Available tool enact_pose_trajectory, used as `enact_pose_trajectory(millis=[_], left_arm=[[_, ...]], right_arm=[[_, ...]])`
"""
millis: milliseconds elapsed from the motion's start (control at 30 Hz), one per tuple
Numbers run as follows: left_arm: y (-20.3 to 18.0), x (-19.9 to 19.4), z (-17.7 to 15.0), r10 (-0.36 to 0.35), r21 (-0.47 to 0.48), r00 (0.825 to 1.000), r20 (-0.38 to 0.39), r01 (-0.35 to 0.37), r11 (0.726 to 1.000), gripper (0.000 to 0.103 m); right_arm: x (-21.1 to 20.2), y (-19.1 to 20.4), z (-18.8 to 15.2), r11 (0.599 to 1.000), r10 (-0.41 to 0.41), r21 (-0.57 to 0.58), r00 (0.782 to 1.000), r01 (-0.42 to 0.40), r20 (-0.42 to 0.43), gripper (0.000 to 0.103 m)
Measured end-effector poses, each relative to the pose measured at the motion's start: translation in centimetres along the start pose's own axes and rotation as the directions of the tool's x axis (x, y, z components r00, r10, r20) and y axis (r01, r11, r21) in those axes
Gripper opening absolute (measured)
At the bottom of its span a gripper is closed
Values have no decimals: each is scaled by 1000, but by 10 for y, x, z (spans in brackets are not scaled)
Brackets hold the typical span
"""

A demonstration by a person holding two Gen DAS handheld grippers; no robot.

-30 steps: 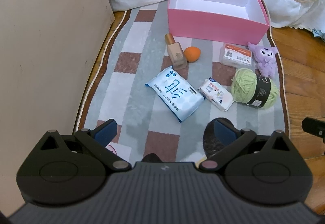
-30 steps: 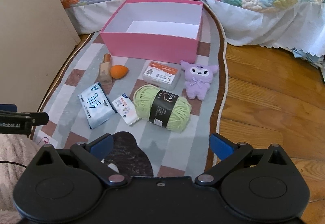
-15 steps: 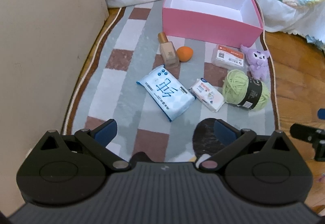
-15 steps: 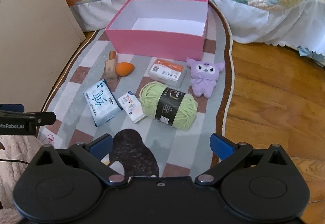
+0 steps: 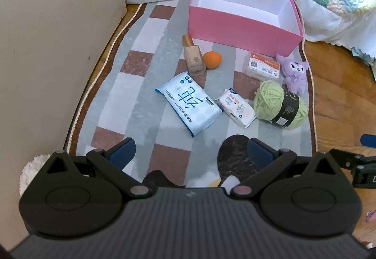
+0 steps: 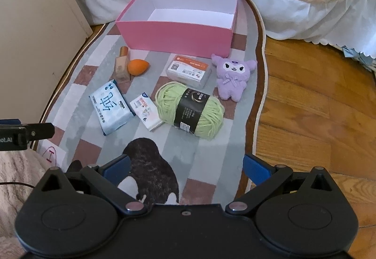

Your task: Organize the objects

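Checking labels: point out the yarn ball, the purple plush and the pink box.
yarn ball (image 6: 189,112), right wrist view, on its black label band.
purple plush (image 6: 231,79), right wrist view, on its body.
pink box (image 5: 239,31), left wrist view, on its front wall.

Left gripper (image 5: 190,151): matte black housing with a ribbed grey-black top panel bearing a small pale logo at its centre. Two round black hubs flank the panel, each with a triangular cut-out above. Black linkage bars pivot on silver pins; one pin is pinkish. The jaws carry blue pads.

Right gripper (image 6: 185,165): same black build, smooth top panel with one small central screw, silver pivot pins, blue-padded jaws.
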State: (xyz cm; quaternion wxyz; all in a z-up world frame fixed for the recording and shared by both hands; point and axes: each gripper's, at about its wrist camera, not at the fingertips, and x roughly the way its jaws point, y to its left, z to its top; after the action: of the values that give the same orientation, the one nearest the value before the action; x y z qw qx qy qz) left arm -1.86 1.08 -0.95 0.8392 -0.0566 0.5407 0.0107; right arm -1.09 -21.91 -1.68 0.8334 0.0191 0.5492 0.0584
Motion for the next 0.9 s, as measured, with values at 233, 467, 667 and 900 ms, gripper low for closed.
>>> enact_pose_trajectory(millis=[233,467,667,900], left_arm=[[0,1,-1,9,2,1000,3,-9,1000,103],[-1,-2,-2,4,15,1000,9,-4,1000,103],[-8,-11,-1,-20,43,999,25,19,999,103],[-18,-26,12,-79,63,994,71,75,995,103]], right_arm=[[1,-1,1,1000,-4,4,1000,4,-3,103],[4,-2,0,1000,-21,-7,1000,21,-5,103],[-7,2,-1,999,-21,-31,999,22,32,103],[-43,12,4,990,55,-135,983,-32,175,103]])
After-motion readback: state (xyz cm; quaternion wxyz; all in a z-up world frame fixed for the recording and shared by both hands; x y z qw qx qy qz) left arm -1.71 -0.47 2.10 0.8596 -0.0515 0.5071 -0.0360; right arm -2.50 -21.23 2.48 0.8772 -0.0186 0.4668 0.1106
